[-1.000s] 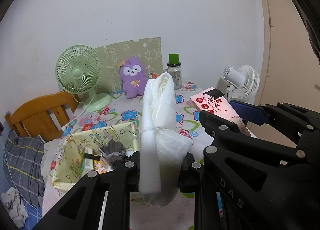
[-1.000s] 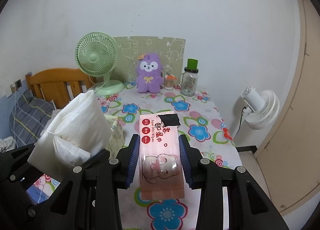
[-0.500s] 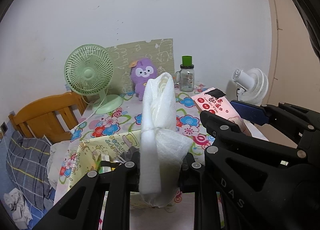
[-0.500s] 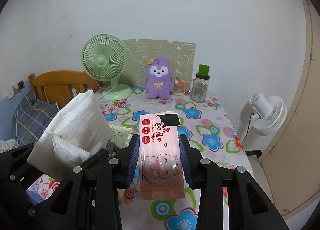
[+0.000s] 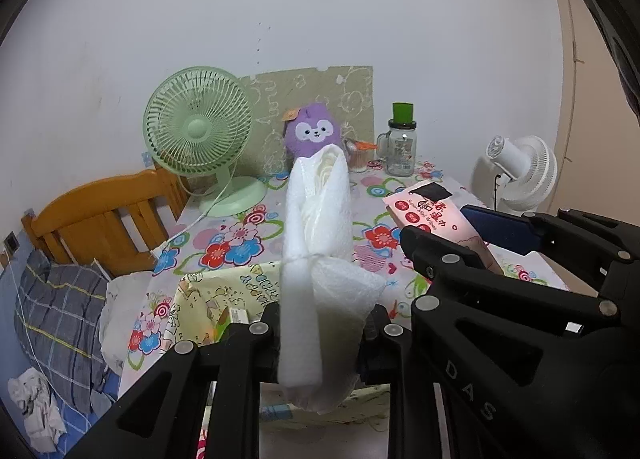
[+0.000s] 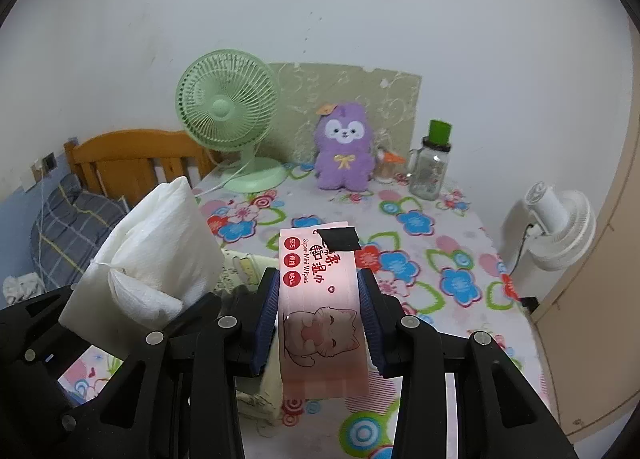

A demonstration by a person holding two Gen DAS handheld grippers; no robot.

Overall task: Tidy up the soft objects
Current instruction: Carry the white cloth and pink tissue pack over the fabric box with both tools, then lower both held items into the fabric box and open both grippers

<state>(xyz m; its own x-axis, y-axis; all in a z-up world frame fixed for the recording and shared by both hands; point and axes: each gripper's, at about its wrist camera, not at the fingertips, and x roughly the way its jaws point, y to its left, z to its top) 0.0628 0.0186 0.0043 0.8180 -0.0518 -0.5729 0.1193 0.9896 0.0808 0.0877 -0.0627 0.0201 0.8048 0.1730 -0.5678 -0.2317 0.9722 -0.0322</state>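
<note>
1. A green desk fan (image 6: 228, 115) stands at the far left of the floral tablecloth (image 6: 416, 255).
2. A patterned board (image 6: 352, 99) leans against the wall behind it.
3. A glass jar with a green lid (image 6: 432, 163) stands far right.
4. A white fan (image 6: 556, 219) stands off the table's right edge.
5. A wooden bed frame (image 5: 100, 215) and plaid bedding (image 5: 56, 311) lie left.

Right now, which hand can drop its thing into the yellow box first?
Probably left. The left gripper holds the tissue bundle right above the yellow box; the right gripper, holding the wipes pack, sits off to the side.
</note>
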